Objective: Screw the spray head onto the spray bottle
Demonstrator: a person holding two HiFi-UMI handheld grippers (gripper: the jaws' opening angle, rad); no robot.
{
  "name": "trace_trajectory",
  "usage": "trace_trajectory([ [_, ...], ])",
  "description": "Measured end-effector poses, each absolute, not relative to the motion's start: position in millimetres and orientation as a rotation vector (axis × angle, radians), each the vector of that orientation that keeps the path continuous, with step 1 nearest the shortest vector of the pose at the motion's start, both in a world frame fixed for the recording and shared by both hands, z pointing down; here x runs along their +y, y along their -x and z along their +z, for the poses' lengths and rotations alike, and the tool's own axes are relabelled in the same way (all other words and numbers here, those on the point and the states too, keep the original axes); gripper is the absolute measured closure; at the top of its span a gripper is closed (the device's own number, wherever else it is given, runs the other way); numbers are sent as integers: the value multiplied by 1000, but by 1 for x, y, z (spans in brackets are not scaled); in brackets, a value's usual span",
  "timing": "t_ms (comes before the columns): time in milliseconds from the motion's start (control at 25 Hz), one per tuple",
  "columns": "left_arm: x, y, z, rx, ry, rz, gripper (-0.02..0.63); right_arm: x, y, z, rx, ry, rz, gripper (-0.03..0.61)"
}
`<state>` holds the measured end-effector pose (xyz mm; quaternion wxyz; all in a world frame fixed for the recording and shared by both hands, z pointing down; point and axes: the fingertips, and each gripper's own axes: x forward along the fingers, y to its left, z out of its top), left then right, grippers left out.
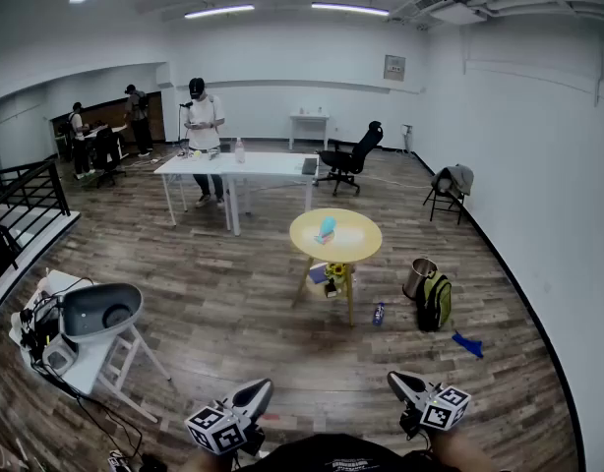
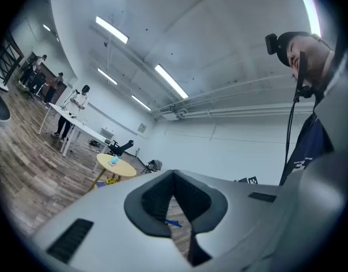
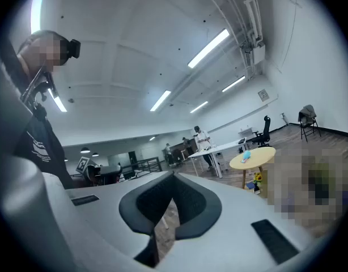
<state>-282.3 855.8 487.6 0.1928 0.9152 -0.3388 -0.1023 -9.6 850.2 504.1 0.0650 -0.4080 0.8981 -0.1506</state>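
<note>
A round yellow table (image 1: pixel 357 236) stands in the middle of the room, a few steps ahead. On it lies a small light-blue object (image 1: pixel 326 228), too far off to tell whether it is the bottle or the spray head. My left gripper (image 1: pixel 260 390) and right gripper (image 1: pixel 394 380) are held low at the bottom edge of the head view, far from the table. Both are shut and hold nothing. The left gripper view shows shut jaws (image 2: pixel 174 177) and the table (image 2: pixel 116 164) in the distance. The right gripper view shows the same (image 3: pixel 174 175), with the table (image 3: pixel 254 158) at the right.
A metal bin (image 1: pixel 418 277), a green backpack (image 1: pixel 436 301) and a small blue bottle (image 1: pixel 379 314) sit on the floor right of the table. A white stand with a grey tub (image 1: pixel 100 310) is at the near left. A person (image 1: pixel 202 116) stands by white desks behind.
</note>
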Motion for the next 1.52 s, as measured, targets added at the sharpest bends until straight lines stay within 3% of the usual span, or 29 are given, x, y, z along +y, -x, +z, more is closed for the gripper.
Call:
trace_trajectory([
  [720, 839, 301, 498, -966, -2538, -313, 604, 824, 23, 501, 2733, 1224, -448, 584],
  [1520, 822, 381, 523, -990, -2473, -314, 604, 794, 94, 518, 2729, 1225, -519, 582],
])
